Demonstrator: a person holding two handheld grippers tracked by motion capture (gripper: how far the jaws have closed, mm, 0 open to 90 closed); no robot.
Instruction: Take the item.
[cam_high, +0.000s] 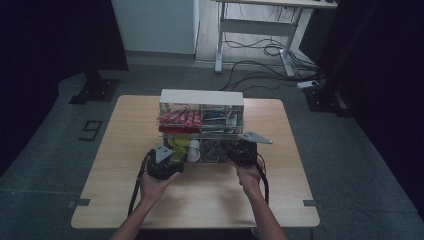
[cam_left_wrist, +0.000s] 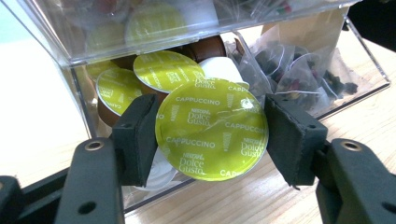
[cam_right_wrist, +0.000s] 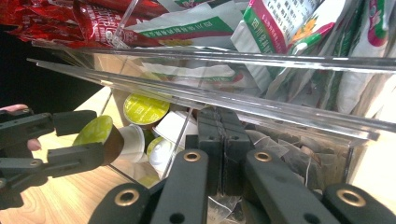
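Your left hand-held gripper (cam_left_wrist: 211, 135) is pinching a green-lidded Cappuccino capsule (cam_left_wrist: 212, 128) by its rim, just in front of the clear organiser (cam_high: 201, 125), at the mouth of its open lower drawer (cam_left_wrist: 369, 70). Behind the capsule, that drawer's left compartment is crowded with more capsules (cam_left_wrist: 166, 70), green, brown and white, packed close. To their right in the drawer, clear tea sachets (cam_left_wrist: 299, 70) pile up. Above them, the organiser's upper tier overhangs the drawer, holding red packets (cam_high: 180, 119) on the left and green-and-white packets (cam_right_wrist: 275, 28) on the right.

Your right hand-held gripper (cam_right_wrist: 223, 140) has its jaws pressed together on the drawer's front edge, tucked under that overhang.

The organiser sits toward the far middle of the pale wooden counter (cam_high: 125, 150). Beyond it, the high view gives you grey floor, a white desk frame (cam_high: 260, 30) and loose cables (cam_high: 270, 50).

The left gripper view reads the lid's lettering; the right gripper view catches the capsule side-on, its brown body visible.
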